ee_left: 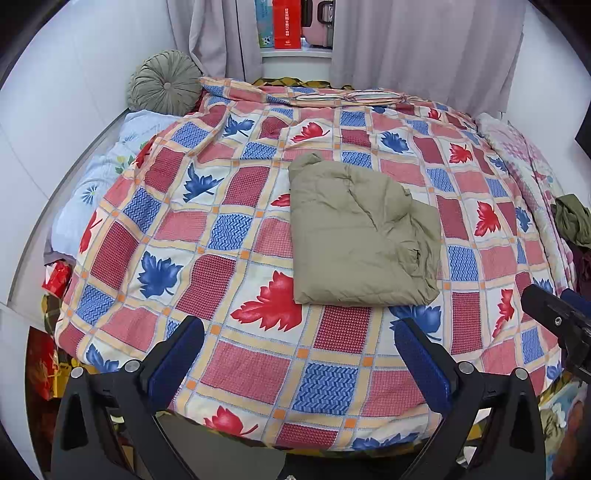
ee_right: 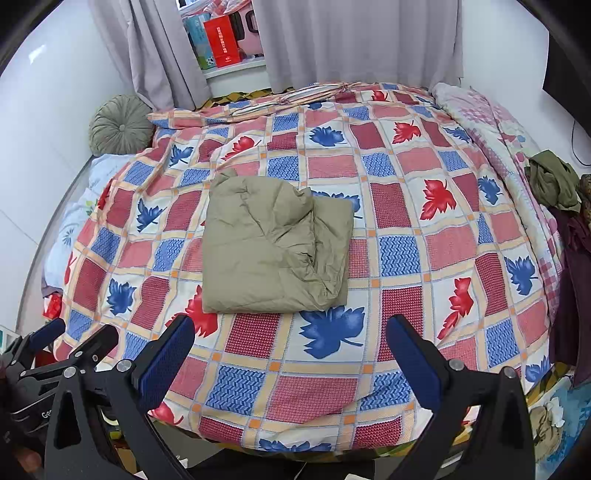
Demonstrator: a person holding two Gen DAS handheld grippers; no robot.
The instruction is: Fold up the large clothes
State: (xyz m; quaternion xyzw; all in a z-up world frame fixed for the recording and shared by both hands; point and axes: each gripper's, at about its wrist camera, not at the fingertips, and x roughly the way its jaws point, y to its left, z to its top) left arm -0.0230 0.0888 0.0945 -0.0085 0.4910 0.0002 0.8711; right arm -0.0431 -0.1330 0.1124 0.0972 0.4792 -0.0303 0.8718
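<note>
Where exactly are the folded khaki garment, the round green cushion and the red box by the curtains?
Folded khaki garment (ee_right: pixel 266 243): right wrist view, middle of its top layer.
Round green cushion (ee_left: pixel 167 84): left wrist view, centre button.
Red box (ee_left: pixel 287 24): left wrist view, front face.

Black grippers (ee_left: pixel 299 336) — blue ribbed pads (ee_right: pixel 168 363), silver screws.

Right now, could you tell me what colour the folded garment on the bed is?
Plain khaki-olive garment, clearest in the right wrist view.

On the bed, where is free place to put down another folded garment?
Free quilt lies right of the folded khaki garment and in front of it. The right edge is crowded by a clothes pile.
</note>
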